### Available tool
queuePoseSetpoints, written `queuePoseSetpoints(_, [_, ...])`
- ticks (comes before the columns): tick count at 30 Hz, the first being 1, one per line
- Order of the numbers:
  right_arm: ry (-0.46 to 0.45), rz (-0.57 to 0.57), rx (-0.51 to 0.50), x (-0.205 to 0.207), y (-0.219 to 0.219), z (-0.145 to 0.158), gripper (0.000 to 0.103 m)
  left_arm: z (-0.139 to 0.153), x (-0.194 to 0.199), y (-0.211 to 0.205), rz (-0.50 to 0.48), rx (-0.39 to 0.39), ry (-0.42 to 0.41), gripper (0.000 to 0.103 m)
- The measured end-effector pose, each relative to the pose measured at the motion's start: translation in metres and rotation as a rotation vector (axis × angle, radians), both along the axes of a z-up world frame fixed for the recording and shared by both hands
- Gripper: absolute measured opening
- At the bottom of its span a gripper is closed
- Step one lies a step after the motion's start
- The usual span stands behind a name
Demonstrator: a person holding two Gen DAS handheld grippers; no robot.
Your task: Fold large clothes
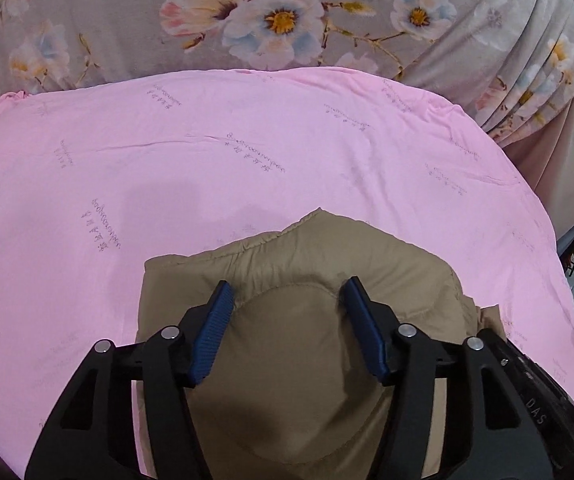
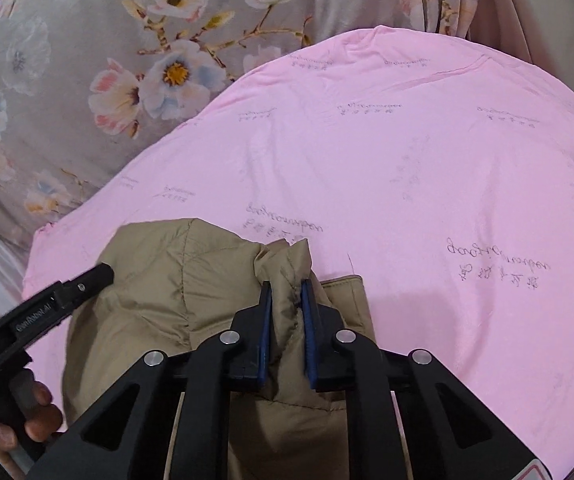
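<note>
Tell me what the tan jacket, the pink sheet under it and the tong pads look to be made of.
Tan jacket: likely padded synthetic shell, matte with slight sheen; stitched quilting lines and puffy folds. Pink sheet: thin soft woven or knit fabric, matte, fine creases, printed script. Pads on the left tongs: probably blue rubber or plastic, finely ribbed.

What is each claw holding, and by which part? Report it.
The right claw is shut on a bunched ridge of the tan quilted puffy jacket. The left claw is open above the jacket, holding nothing.
</note>
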State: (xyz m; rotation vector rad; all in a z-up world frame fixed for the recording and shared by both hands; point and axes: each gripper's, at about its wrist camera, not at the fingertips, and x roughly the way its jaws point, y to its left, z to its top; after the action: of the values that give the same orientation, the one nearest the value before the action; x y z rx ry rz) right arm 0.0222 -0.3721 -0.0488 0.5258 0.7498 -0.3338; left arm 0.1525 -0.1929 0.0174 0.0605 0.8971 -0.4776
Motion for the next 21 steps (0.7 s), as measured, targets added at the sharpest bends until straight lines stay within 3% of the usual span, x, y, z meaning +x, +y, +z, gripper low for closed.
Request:
queuePoseSetpoints(7, [0.048, 0.022, -0.037, 0.012, 0.001, -0.022, 0.013, -0.018, 0.003, -0.012, -0.011, 0.014, -0.018, 0.032])
queuePoseSetpoints(21, [0.034, 0.020, -0.051, 0.020, 0.000, -0.036, 0.015, -0.042, 0.001, -0.030, 0.006, 0.099, -0.106, 0.030])
